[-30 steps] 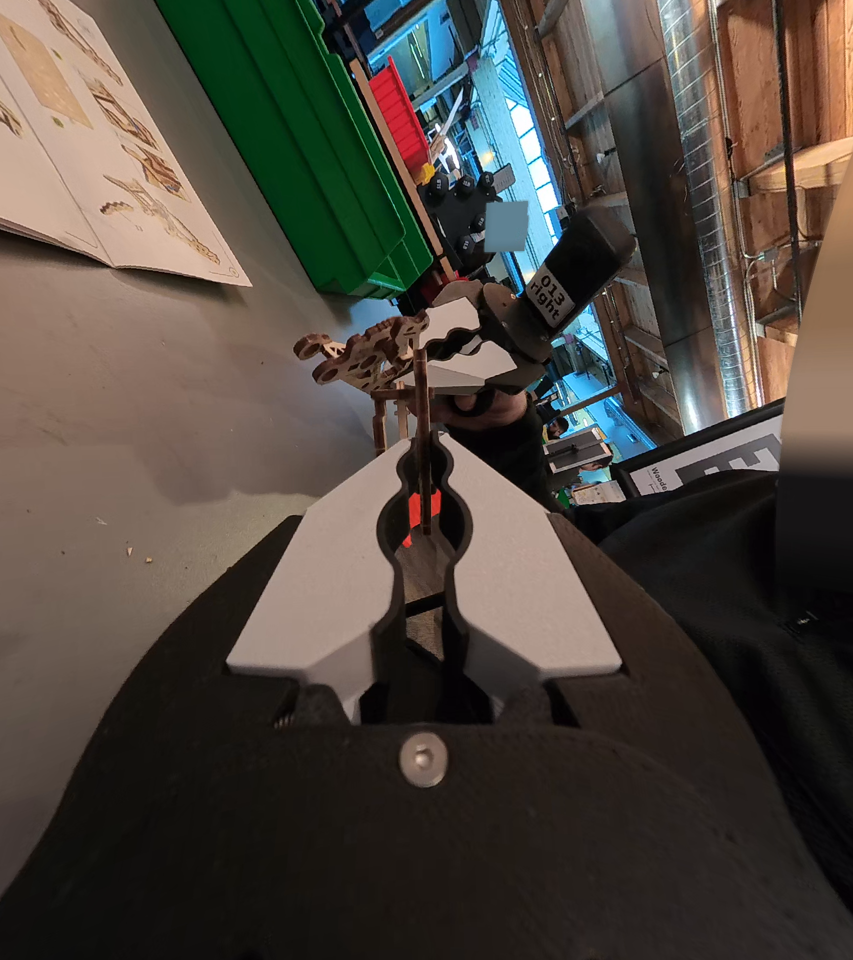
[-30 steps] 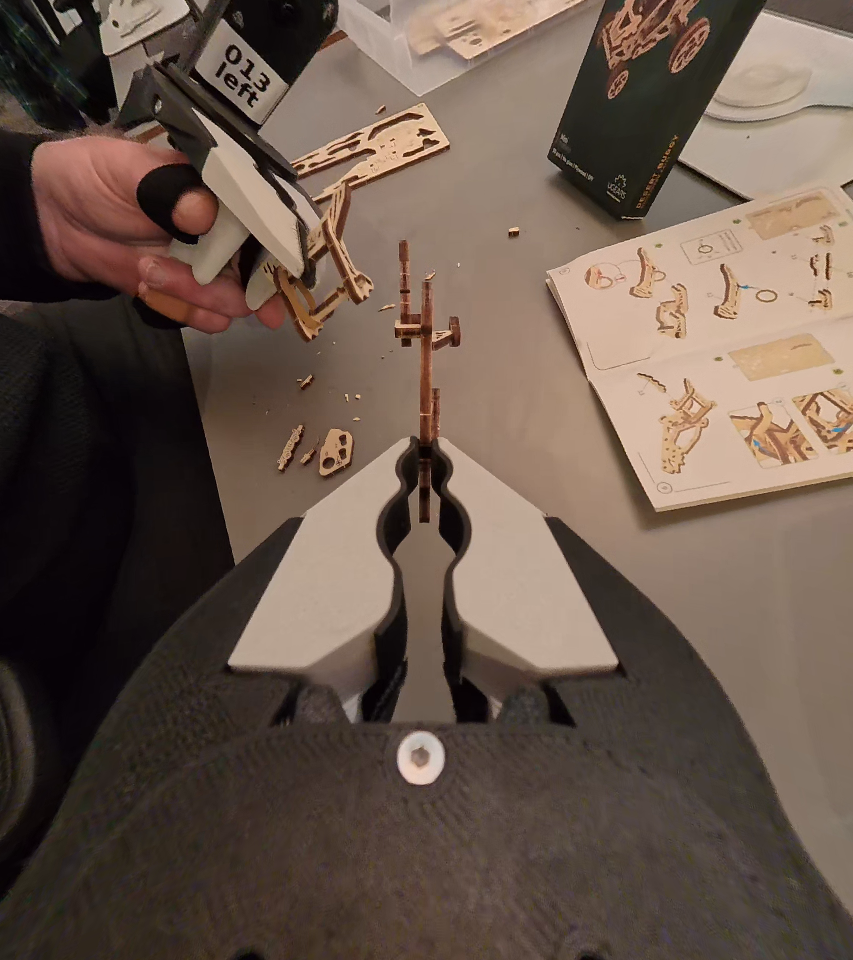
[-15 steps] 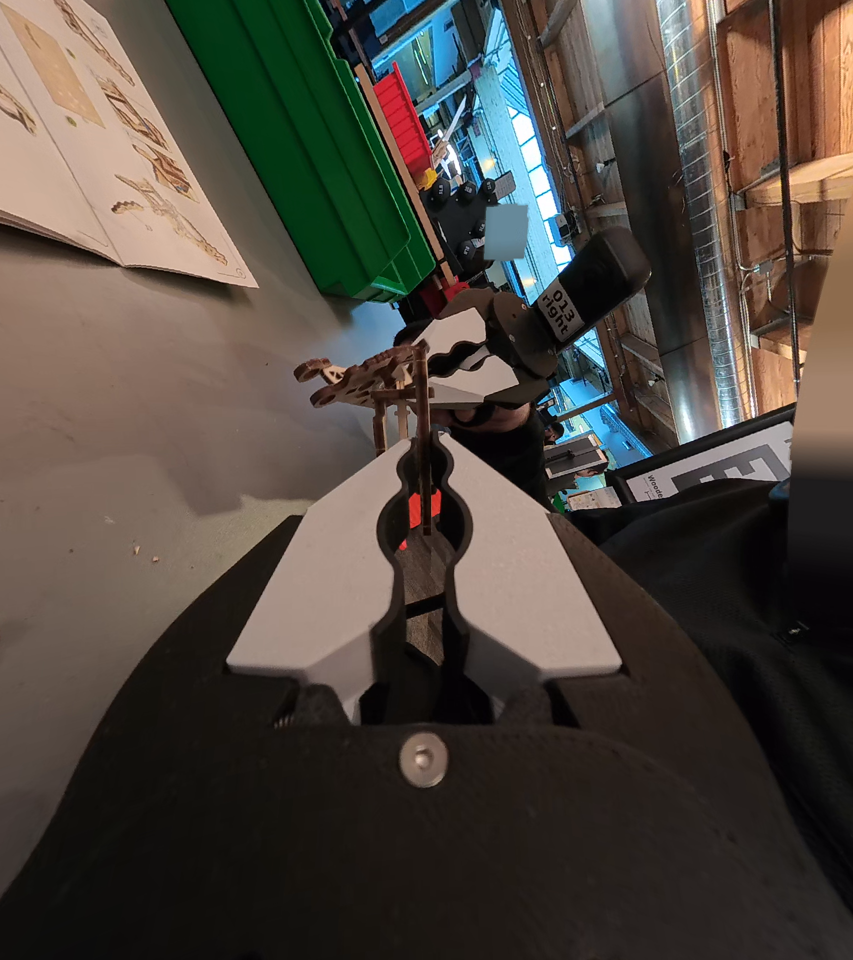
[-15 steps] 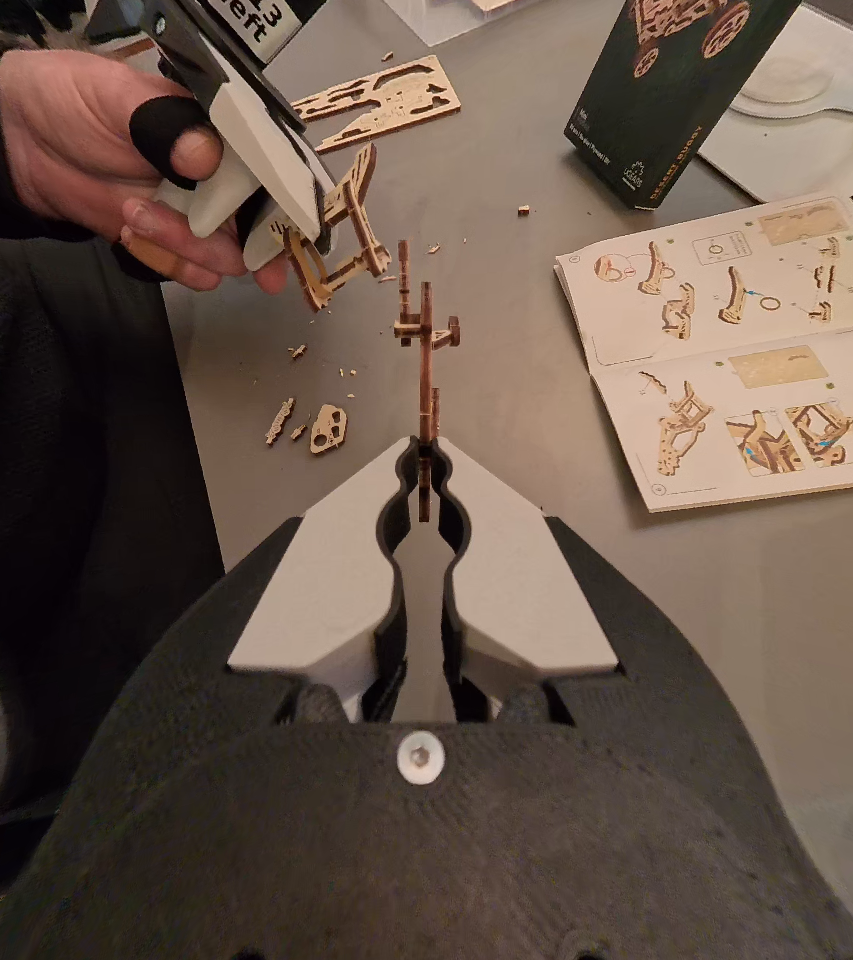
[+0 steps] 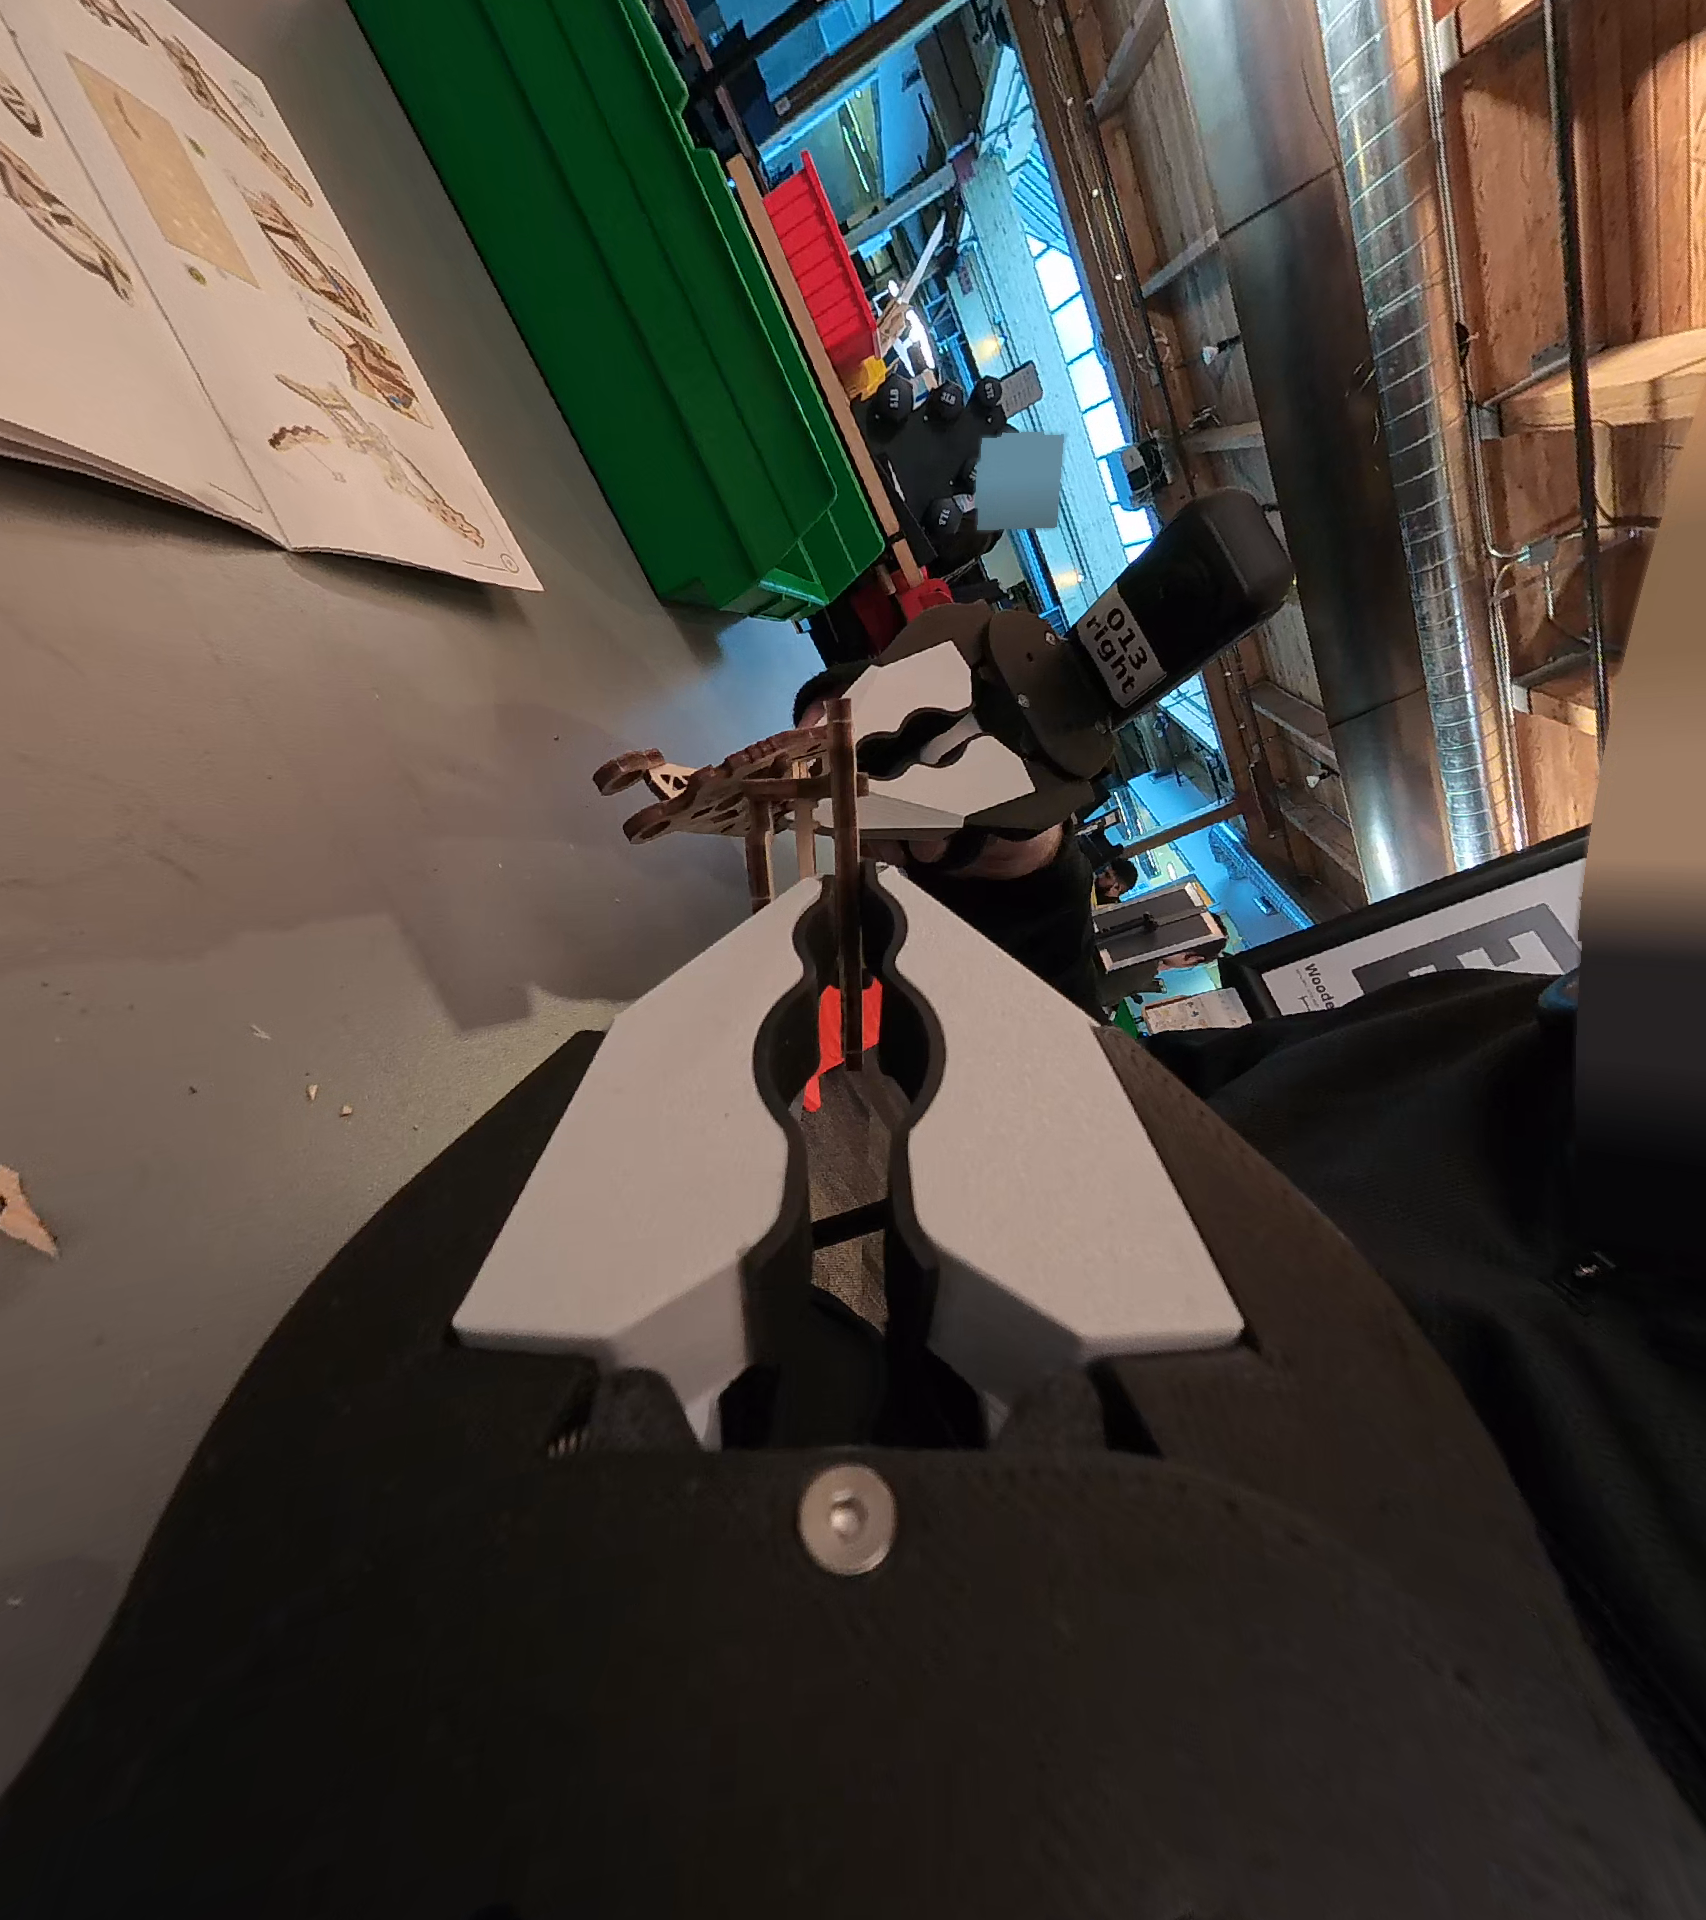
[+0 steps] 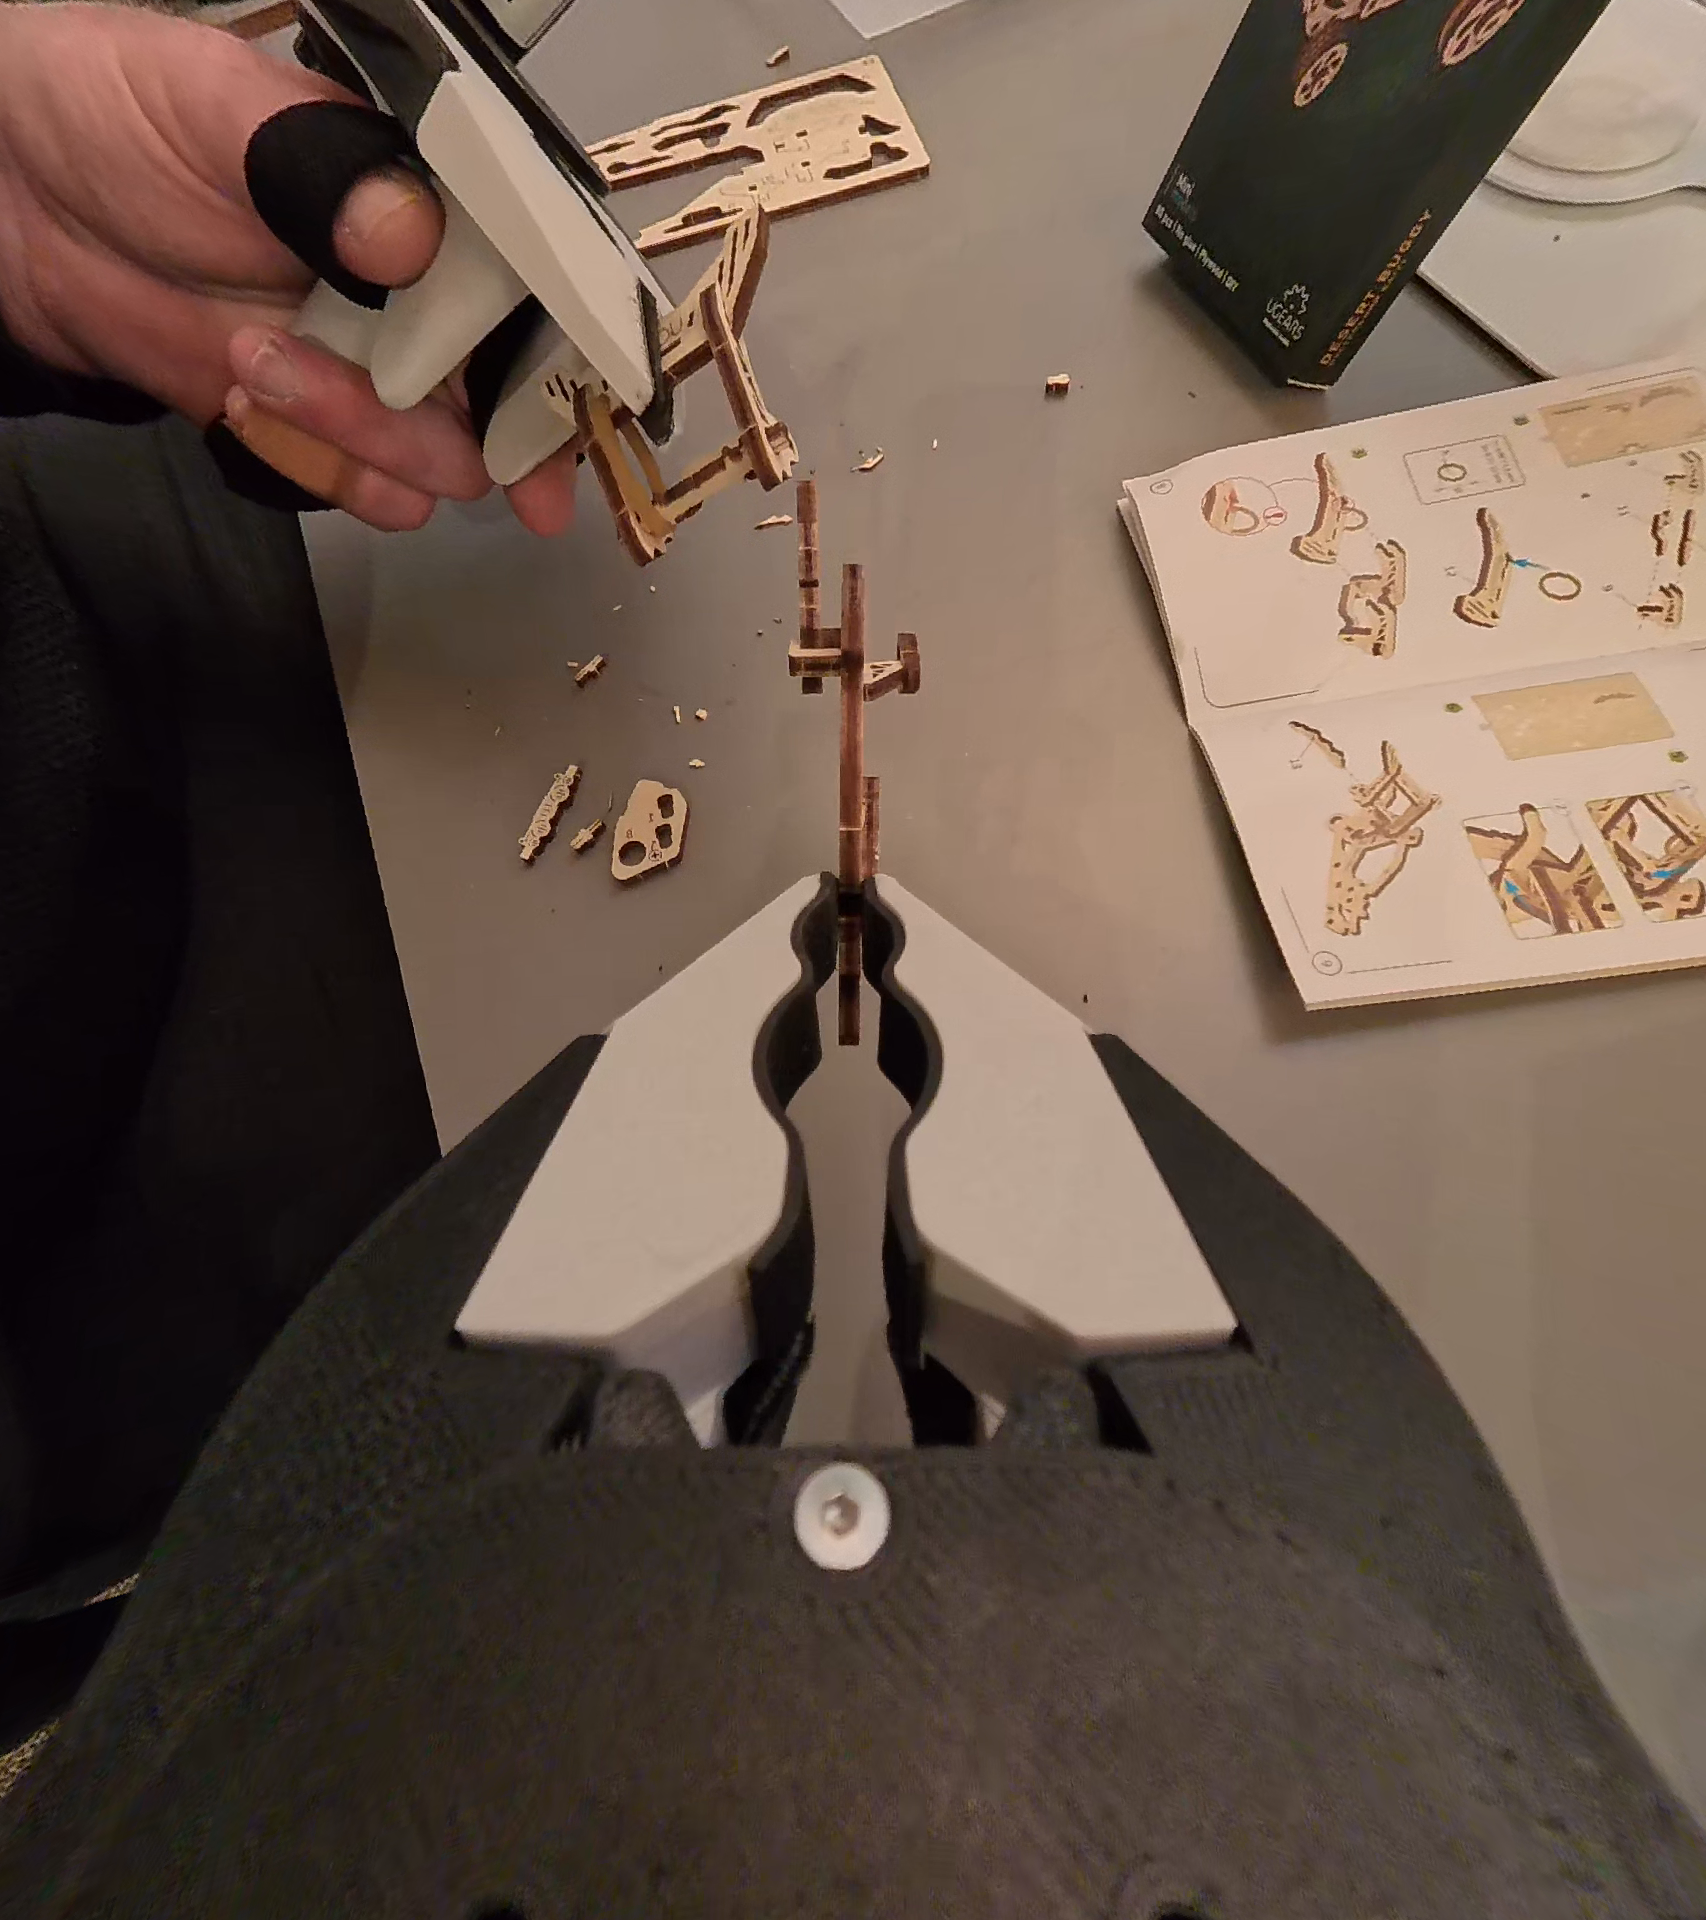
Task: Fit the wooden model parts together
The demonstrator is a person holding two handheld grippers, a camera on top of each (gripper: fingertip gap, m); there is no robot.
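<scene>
Now left gripper (image 6: 657,410), clamped on frame piece (image 6: 714,416), has closed in on right gripper's (image 6: 849,883) gripped strut assy (image 6: 849,717); mating's next.

Workshop or warehouse-type space: grey work table (image 6: 1088,935) with wood scraps (image 6: 651,842), open instruction booklet (image 6: 1514,675) and dark kit box (image 6: 1348,187); beyond it stacked green bins (image 5: 641,312), a red bin (image 5: 818,249), plywood walls (image 5: 1607,208), a metal duct (image 5: 1389,416).
</scene>
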